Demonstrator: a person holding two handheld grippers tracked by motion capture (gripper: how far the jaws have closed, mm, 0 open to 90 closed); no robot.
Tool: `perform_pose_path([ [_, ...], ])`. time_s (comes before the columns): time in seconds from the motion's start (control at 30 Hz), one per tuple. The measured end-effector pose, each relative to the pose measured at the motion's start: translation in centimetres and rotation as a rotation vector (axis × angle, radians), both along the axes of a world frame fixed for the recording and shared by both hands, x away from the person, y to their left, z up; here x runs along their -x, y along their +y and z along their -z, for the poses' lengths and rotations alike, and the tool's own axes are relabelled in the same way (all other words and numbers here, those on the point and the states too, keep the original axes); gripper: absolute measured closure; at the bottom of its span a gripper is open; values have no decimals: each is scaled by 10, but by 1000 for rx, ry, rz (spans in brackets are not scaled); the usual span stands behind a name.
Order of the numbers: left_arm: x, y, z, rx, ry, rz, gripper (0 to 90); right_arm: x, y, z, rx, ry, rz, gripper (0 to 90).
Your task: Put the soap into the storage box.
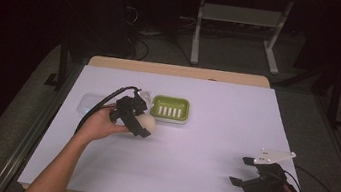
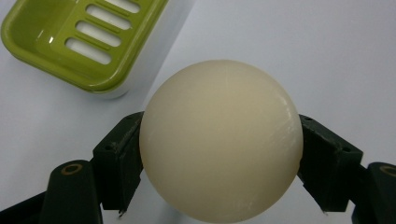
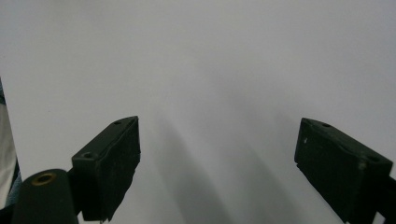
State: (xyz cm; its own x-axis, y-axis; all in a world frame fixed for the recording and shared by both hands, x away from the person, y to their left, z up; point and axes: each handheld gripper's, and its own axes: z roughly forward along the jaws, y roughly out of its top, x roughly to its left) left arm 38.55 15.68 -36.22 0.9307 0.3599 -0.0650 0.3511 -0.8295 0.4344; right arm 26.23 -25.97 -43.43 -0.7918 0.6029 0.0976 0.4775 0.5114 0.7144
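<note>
A cream-coloured ball [image 2: 220,140] sits clamped between the two black jaws of my left gripper [image 2: 219,158], which is shut on it. From the high view the ball [image 1: 147,122] and the left gripper [image 1: 143,125] hang just in front of a green slotted soap dish [image 1: 170,109], left of the table's middle. That dish [image 2: 79,39] lies beyond the ball, at the upper left in the left gripper view. My right gripper [image 1: 242,170] is near the front right of the table, open, with only white sheet between its jaws [image 3: 217,163].
A white sheet [image 1: 211,147] covers the table. A clear lid or tray [image 1: 87,102] lies left of the green dish, partly behind the left hand. Metal table legs and cables stand on the dark floor past the far edge.
</note>
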Motion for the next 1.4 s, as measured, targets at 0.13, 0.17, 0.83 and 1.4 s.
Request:
perform_pose_path([
  [0.13, -4, -2, -2, 6, 4, -5, 241, 0, 0, 0, -1, 0, -1, 136],
  [0.17, -5, -3, -3, 3, -2, 4, 241, 0, 0, 0, -2, 1, 0, 136],
  [0.83, -30, -17, -5, 11, 16, -2, 241, -2, -1, 0, -10, -3, 3, 136],
  [1.4, -47, -28, -12, 29, 18, -3, 241, -2, -3, 0, -14, -4, 5, 136],
])
